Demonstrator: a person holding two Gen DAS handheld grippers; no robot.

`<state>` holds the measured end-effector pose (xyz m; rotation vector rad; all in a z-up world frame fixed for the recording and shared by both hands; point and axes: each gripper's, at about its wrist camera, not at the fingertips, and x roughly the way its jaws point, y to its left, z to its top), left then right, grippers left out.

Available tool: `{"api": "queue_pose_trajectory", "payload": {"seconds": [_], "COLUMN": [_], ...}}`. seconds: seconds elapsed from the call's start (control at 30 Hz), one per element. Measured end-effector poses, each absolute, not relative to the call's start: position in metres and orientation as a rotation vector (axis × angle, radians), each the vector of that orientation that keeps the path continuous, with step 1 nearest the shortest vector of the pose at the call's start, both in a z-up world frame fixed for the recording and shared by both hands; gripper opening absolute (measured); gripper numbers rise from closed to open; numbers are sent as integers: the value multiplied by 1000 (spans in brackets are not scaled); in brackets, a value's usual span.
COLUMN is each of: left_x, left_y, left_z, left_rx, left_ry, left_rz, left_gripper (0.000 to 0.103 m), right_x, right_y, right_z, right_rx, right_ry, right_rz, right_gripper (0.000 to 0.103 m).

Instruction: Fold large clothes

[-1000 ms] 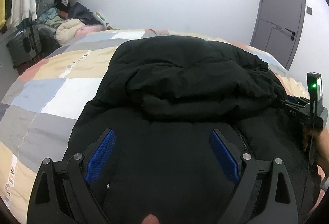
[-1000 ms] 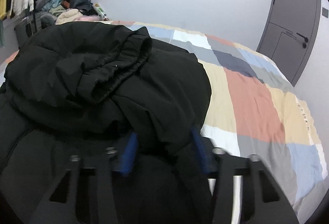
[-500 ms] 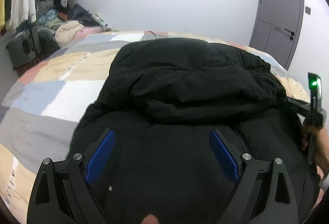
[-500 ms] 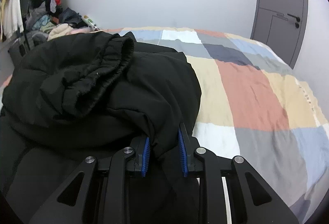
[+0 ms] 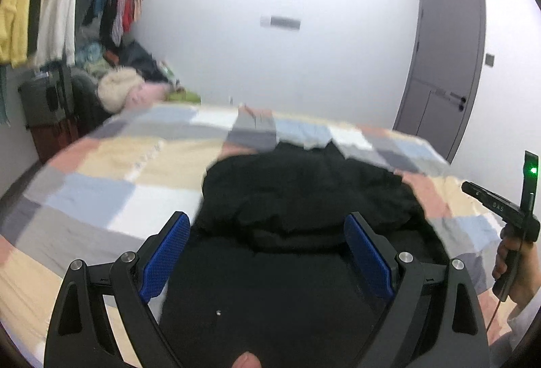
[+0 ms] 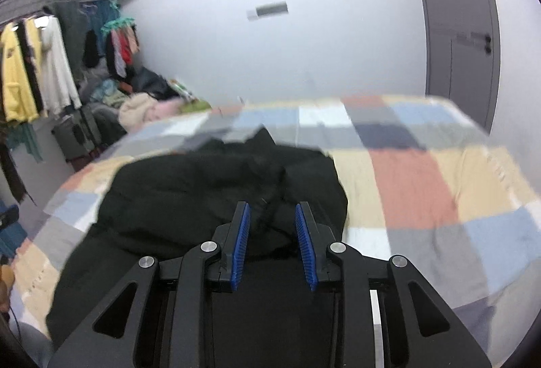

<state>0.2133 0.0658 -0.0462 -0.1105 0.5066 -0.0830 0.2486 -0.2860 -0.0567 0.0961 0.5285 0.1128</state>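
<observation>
A large black padded jacket lies bunched and folded over on a patchwork bedspread; it also shows in the right wrist view. My left gripper is wide open and empty, raised above the near part of the jacket. My right gripper is partly open with nothing between its blue pads, lifted above the jacket's right side. The right gripper's body and the hand on it show at the right edge of the left wrist view.
The bedspread stretches to the right of the jacket. Hanging clothes and a pile of laundry stand at the far left beside a dark suitcase. A grey door is at the far right.
My right gripper has opened and let go of the jacket fold. Both grippers have risen and pulled back, so the jacket looks lower and further away.
</observation>
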Motion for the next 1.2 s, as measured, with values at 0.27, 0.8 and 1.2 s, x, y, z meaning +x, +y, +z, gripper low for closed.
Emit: {"api": "queue_pose_trajectory", "payload": {"seconds": [0.27,0.8,1.2], "left_x": [134,17,59], "left_y": [95,241,248], "left_z": [30,41,-86], "left_rx": [-119,-223,-389], "left_ry": [372,442,681], "left_rz": [-61,26,-58], "left_gripper": [93,93,93], "right_x": [175,62,49], "right_y": [-269,-320,-352], "right_z": [34,105,21], "right_rx": [80,60,172], "right_ry": [400,368,528], "right_rz": [165,150,162], "right_gripper": [27,29,41]}}
